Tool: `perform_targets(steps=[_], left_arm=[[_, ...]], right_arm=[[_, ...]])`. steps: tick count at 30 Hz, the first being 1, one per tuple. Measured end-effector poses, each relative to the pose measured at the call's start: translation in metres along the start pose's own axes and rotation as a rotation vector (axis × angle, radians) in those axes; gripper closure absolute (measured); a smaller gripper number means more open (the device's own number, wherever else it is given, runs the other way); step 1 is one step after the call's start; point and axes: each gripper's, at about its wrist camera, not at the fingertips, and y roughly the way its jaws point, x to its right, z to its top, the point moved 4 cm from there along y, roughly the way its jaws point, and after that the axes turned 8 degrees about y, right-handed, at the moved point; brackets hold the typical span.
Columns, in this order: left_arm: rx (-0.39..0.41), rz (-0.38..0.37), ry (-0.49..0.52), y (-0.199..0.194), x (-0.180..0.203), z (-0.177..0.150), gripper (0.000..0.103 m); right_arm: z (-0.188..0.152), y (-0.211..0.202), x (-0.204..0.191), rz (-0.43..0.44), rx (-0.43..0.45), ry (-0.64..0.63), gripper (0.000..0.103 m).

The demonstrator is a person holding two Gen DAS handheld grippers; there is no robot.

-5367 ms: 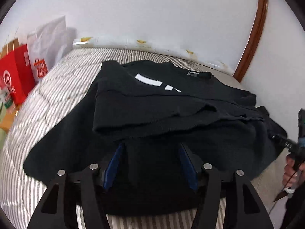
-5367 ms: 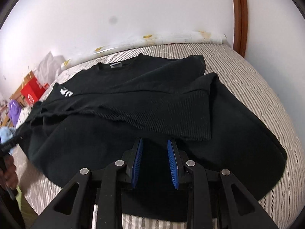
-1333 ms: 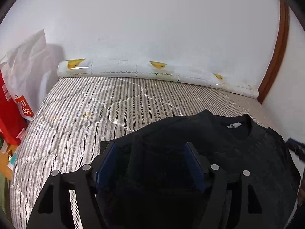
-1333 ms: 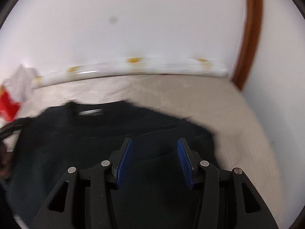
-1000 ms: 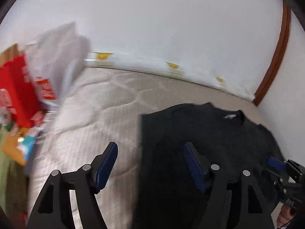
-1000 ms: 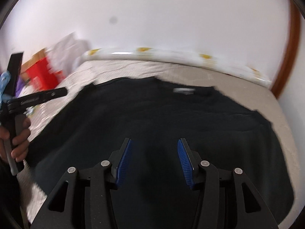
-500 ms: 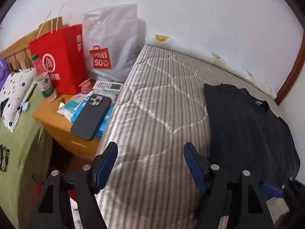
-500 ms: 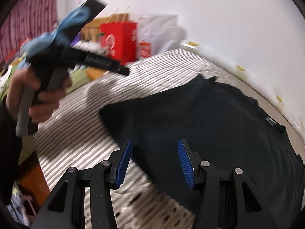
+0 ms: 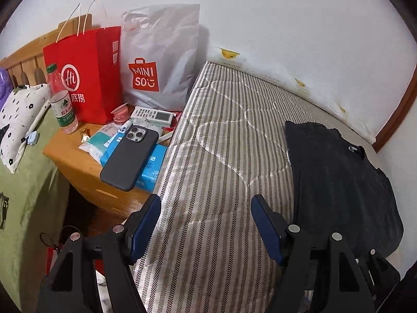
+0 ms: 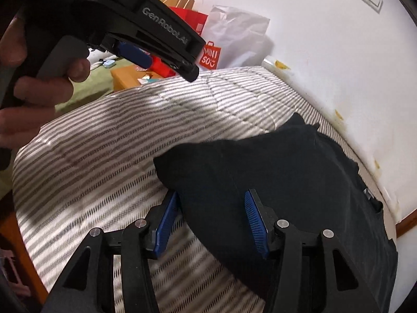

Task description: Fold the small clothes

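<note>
Two hand-held grippers are seen over a striped mattress (image 9: 221,156), and one black sweater (image 9: 338,177) is laid flat on it, folded into a compact shape along the mattress's wall-side edge, with the neck label turned toward the far corner by the wooden door frame.

The left hand-held gripper (image 9: 206,224) is held wide apart, nothing being caught between its blue pads (image 9: 146,224); only bare striped fabric near the mattress's side edge is framed by them, and the sweater is left just beside its right finger. In the right wrist view this same gripper (image 10: 166,60) is seen raised above the mattress, gripped by a hand (image 10: 39,78) at the upper left.

The right hand-held gripper (image 10: 212,221) is kept moderately wide, its jaws having just been opening a little further. The near corner of the sweater (image 10: 273,182) is seen between its pads (image 10: 256,224), yet the cloth is not pinched: it stays flat on the mattress.

Beside the mattress's far-left edge a wooden nightstand (image 9: 75,161) is crowded: a dark phone (image 9: 130,156) is laid on blue tissue packs, a remote (image 9: 153,116) is set behind it, and a water bottle (image 9: 61,99), a red paper bag (image 9: 86,75) and a grey Miniso bag (image 9: 159,60) are stood upright at the back.
</note>
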Motion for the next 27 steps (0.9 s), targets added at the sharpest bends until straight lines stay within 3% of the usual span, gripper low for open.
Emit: perform_targets(steps=[2, 3, 5, 10, 17, 23, 27], left_arm=[[-0.002, -0.003, -0.006, 0.001, 0.001, 0.000, 0.033], [-0.006, -0.001, -0.011, 0.002, 0.002, -0.001, 0.034], [-0.010, 0.001, -0.015, 0.002, 0.004, -0.002, 0.034], [-0.024, 0.004, -0.008, 0.002, 0.019, -0.003, 0.034], [-0.001, -0.063, 0.019, 0.001, 0.072, 0.003, 0.034], [0.053, -0.198, 0.099, 0.004, 0.162, 0.010, 0.034], [0.072, -0.285, 0.150, 0.009, 0.221, 0.012, 0.034]], right_arm=[[0.002, 0.003, 0.000, 0.001, 0.010, 0.011, 0.054], [0.002, 0.003, 0.001, 0.003, 0.015, 0.016, 0.067], [0.001, 0.001, 0.004, -0.051, 0.032, 0.024, 0.083], [0.007, -0.029, 0.039, 0.058, 0.115, 0.183, 0.086], [0.003, -0.105, 0.141, 0.045, 0.285, 0.439, 0.087], [-0.044, -0.164, 0.240, 0.029, 0.391, 0.660, 0.087], [-0.105, -0.192, 0.304, -0.013, 0.423, 0.820, 0.087]])
